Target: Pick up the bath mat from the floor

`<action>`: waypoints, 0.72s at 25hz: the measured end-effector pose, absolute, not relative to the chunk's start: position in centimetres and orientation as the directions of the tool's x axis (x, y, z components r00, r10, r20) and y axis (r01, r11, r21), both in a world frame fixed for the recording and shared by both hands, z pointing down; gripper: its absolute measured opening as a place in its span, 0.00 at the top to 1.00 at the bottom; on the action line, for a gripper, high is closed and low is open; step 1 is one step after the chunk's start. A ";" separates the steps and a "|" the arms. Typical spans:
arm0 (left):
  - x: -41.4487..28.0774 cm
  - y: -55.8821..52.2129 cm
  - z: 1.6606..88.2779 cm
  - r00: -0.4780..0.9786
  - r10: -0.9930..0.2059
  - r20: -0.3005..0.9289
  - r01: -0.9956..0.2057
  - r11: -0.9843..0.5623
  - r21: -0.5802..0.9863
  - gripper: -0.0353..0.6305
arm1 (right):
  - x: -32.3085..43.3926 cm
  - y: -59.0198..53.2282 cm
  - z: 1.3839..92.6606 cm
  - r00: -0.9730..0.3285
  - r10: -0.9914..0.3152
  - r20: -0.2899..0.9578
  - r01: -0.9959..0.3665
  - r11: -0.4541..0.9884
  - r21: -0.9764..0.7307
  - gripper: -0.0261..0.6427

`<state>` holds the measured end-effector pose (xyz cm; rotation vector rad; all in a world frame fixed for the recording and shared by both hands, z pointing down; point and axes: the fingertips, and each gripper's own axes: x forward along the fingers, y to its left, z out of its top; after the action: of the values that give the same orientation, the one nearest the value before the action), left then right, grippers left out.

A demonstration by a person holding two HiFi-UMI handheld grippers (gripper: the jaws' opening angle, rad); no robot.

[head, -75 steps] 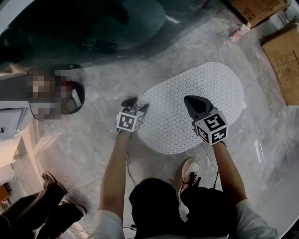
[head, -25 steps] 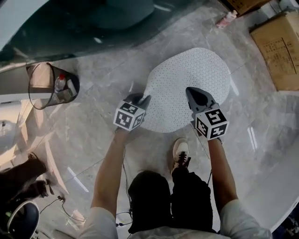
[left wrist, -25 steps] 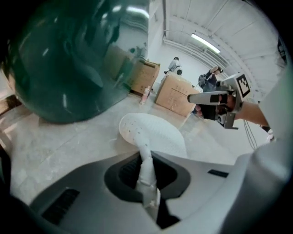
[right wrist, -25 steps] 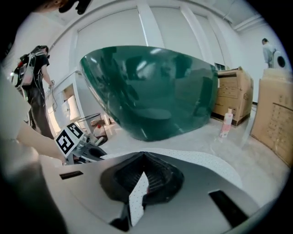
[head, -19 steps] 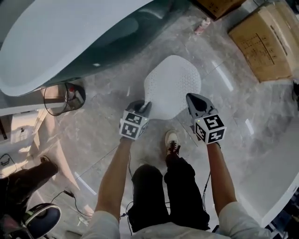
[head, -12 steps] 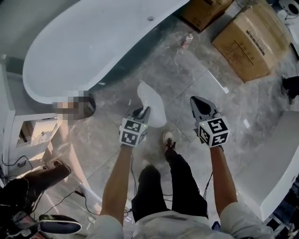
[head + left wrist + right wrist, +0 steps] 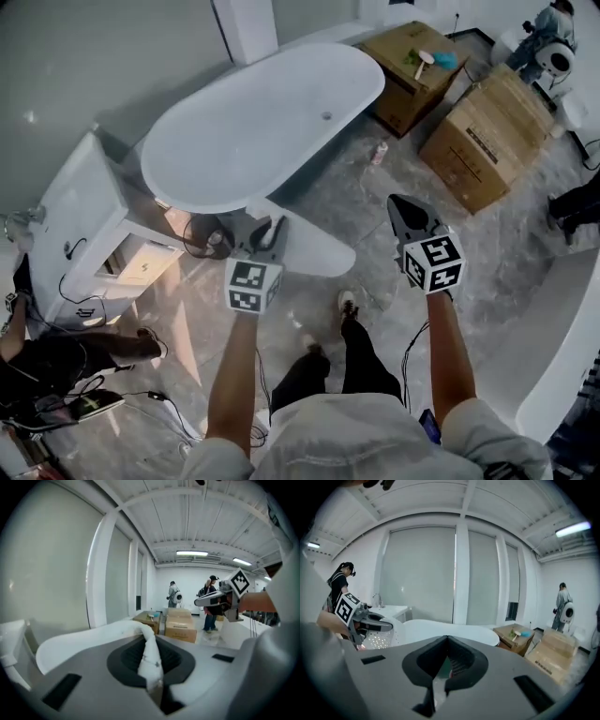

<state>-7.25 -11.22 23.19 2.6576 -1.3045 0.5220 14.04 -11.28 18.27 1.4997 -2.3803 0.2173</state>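
left gripper (image 7: pixel 272 228): clamped on mat (image 7: pixel 323 253) edge | mat: off floor, hanging just in front of tub (image 7: pixel 253 131) | right gripper (image 7: pixel 397 201): jaws together, empty, beside tub

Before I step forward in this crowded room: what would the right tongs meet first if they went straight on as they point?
Probably the white bathtub, which lies straight ahead of the right tongs in the right gripper view; depth is unclear there.
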 end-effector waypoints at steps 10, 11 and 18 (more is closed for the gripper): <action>-11.8 -7.2 1.2 0.509 -0.858 0.064 -0.835 -0.511 -0.204 0.90 | 9.9 -5.6 -0.5 -0.443 -0.878 0.182 -0.849 0.476 0.231 0.95; -12.0 -6.6 -0.2 0.506 -0.862 0.041 -0.837 -0.502 -0.217 0.90 | 9.6 -5.0 -1.6 -0.448 -0.878 0.166 -0.845 0.477 0.241 0.95; -12.9 -2.8 -5.6 0.506 -0.862 -0.008 -0.817 -0.477 -0.324 0.90 | 8.0 -1.7 -5.7 -0.478 -0.872 0.104 -0.822 0.486 0.297 0.95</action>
<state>-12.92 -2.81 -5.57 2.9673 -1.7020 0.2707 7.98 -1.68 -5.72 1.4486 -2.4922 -0.3027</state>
